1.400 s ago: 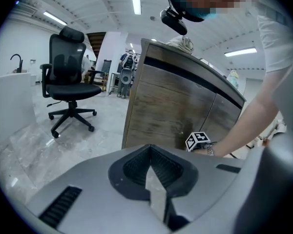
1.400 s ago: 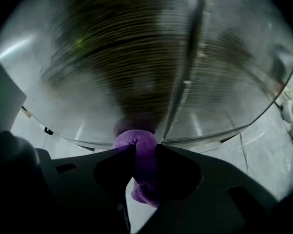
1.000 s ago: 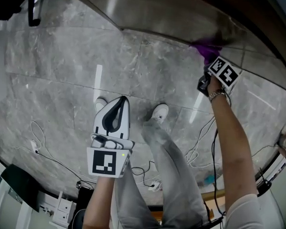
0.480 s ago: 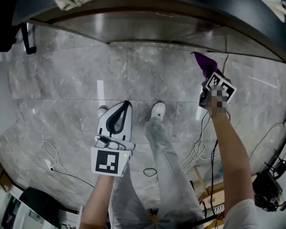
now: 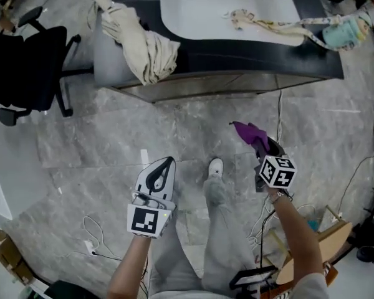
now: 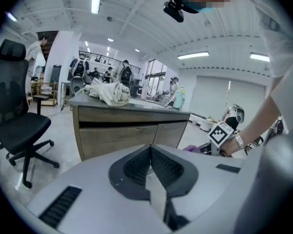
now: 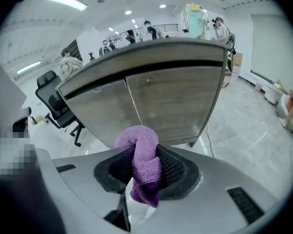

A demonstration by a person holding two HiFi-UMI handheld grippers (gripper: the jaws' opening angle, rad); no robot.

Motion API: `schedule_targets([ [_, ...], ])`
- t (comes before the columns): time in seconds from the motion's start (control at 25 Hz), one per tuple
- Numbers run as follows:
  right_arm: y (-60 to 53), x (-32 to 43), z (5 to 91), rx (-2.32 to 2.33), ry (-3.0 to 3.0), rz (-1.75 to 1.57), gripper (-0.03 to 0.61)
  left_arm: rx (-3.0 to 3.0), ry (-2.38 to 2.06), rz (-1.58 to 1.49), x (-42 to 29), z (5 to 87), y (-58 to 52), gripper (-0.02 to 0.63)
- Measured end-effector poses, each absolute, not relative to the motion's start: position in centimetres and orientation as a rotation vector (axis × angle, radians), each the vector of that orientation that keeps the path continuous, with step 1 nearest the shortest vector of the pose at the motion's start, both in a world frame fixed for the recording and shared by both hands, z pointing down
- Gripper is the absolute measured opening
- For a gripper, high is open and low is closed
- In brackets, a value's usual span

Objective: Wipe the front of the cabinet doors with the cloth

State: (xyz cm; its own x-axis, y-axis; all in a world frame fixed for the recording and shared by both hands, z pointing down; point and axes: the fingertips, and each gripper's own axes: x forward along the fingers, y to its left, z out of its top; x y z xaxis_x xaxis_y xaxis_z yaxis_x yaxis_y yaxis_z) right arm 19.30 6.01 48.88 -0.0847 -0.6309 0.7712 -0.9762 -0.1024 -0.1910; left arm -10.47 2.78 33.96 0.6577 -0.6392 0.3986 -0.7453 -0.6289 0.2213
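Purple microfibre cloth (image 5: 250, 134) (image 7: 142, 165) is pinched in the right gripper (image 5: 262, 144) (image 7: 145, 168), whose jaws are clamped on its middle. Its long axis runs along the jaws. The bunched end sticks out past the tips and points at the wood-front cabinet doors (image 7: 176, 101) (image 5: 193, 85); the short tail hangs down behind the pads. In the head view the cloth points up and left from the gripper, over the grey marble floor (image 5: 100, 142), clearly apart from the cabinet and not touching the doors.

Right arm: forearm stretched forward and slightly inward, wrist straight, marker cube facing up, gripper aimed at the right-hand door, near the seam between the two doors.

Left gripper (image 5: 164, 163) (image 6: 150, 154): jaws closed together with nothing between them. Left forearm is bent close to the body, the gripper level and pointing forward at the cabinet, just left of the person's white shoe (image 5: 215, 167).

Black office chair (image 5: 25, 67) stands left of the cabinet. A beige crumpled fabric heap (image 5: 143, 45) lies on the dark countertop's left end.
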Motion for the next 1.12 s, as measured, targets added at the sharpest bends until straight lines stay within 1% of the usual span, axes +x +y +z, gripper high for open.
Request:
schedule_targets([
  [0.08,7.0,18.4,43.7,1.770,-1.784,1.016,0.118,2.561,-1.078,0.404,-11.7,31.0,3.3,0.006],
  [0.24,10.2,16.7,31.3,1.775,-1.863,0.812,0.118,2.591,-1.042,0.433,-15.1,24.6,6.2,0.006],
  [0.36,11.0,17.5,22.6,1.902,-1.894,0.690,0.118,2.610,-1.040,0.405,-16.8,20.7,6.7,0.006],
  [0.48,12.9,18.6,16.0,2.054,-1.883,0.640,0.118,2.608,-1.064,0.366,-18.3,17.6,7.4,0.006],
  [0.64,15.8,18.5,9.5,2.204,-1.872,0.617,0.118,2.601,-1.105,0.330,-20.4,13.9,8.2,0.006],
  [0.88,20.7,16.7,0.9,2.373,-1.876,0.456,0.118,2.685,-1.083,0.266,-22.5,8.8,9.5,0.006],
  [1.12,27.4,11.2,-4.1,2.570,-1.847,0.416,0.118,2.765,-0.946,0.211,-25.7,4.3,10.8,0.006],
])
